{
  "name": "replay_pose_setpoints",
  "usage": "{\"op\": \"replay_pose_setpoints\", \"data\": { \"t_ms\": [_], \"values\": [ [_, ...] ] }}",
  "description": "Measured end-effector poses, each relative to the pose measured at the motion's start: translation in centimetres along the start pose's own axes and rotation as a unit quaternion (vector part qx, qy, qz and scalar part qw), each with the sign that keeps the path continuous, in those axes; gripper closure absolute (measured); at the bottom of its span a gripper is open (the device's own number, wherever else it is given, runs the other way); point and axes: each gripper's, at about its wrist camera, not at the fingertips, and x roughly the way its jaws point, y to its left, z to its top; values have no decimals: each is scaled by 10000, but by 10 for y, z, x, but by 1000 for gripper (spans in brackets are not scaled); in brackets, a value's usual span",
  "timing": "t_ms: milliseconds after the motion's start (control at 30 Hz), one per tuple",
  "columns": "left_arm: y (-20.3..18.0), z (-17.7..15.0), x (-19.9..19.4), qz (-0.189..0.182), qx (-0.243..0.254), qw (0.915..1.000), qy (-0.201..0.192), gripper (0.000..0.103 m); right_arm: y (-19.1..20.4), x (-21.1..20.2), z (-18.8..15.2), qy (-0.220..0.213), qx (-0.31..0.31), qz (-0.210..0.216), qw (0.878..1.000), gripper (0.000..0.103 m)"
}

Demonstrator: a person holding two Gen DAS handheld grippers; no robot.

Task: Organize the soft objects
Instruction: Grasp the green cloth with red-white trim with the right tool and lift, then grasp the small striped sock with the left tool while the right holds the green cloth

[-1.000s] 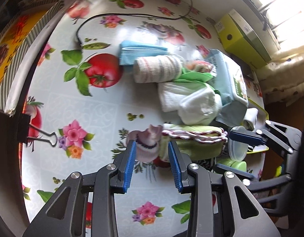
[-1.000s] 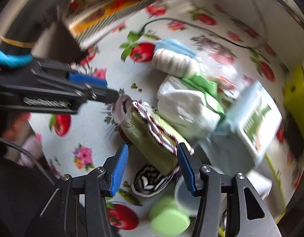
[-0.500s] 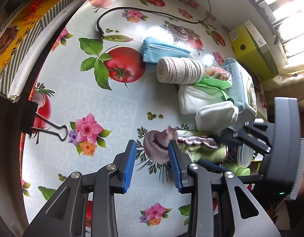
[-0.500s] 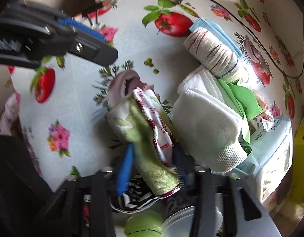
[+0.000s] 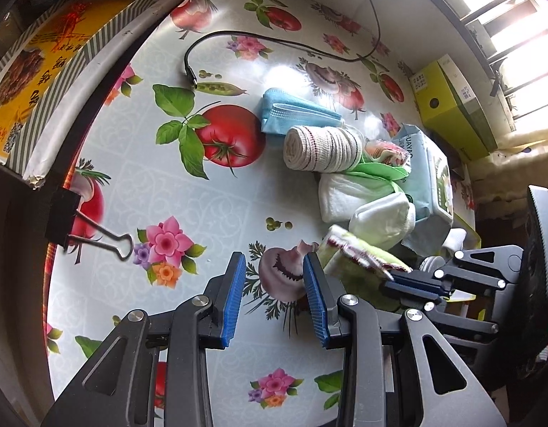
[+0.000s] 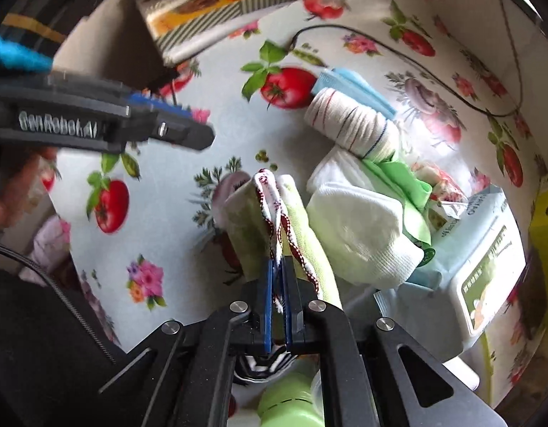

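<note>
1. Table (image 5: pixel 209 213): covered in an oilcloth printed with tomatoes, flowers and mushrooms; bears all the items below.
2. Wet-wipe pack (image 5: pixel 432 174): pale blue soft packet with a green-and-white label, lying at the far right of the pile; contents not visible.
3. Yellow-green box (image 5: pixel 451 106): closed carton by the window, apart from the pile; contents not visible.
4. Green folded cloth (image 6: pixel 302 235): light green fabric with a white edge stitched in dark red, folded into a thick pad; lies at the near end of the pile, over a printed mushroom, just beside the white sock.
5. White sock (image 6: pixel 366 235): bundled, ribbed cuff, touching the green folded cloth.
6. Striped roll (image 5: pixel 323 149): cream fabric with thin red lines, rolled, lying against the blue mask.
7. Blue mask (image 5: pixel 295 115): folded, pleated, at the far end of the pile.
8. Black cable (image 5: pixel 274 41): loose across the far side of the table.
9. Binder clip (image 5: pixel 78 227): black, on the table's left edge.
10. Right gripper (image 6: pixel 278 302): fingers drawn together, pinching the trimmed edge of the green folded cloth.
11. Left gripper (image 5: pixel 274 299): fingers apart, holding nothing, above the mushroom print just left of the cloth.
</note>
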Motion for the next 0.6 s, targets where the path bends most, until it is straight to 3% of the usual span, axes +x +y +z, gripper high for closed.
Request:
{"op": "replay_pose_setpoints", "data": {
  "t_ms": [267, 600],
  "values": [
    [-8, -7, -3, -41, 76, 10000, -14, 68, -3, -47, -5, -675, 695, 35, 9953, 98],
    [-49, -26, 17, -281, 706, 9961, 453, 68, -12, -99, -41, -1225, 1455, -80, 9817, 98]
  ]
}}
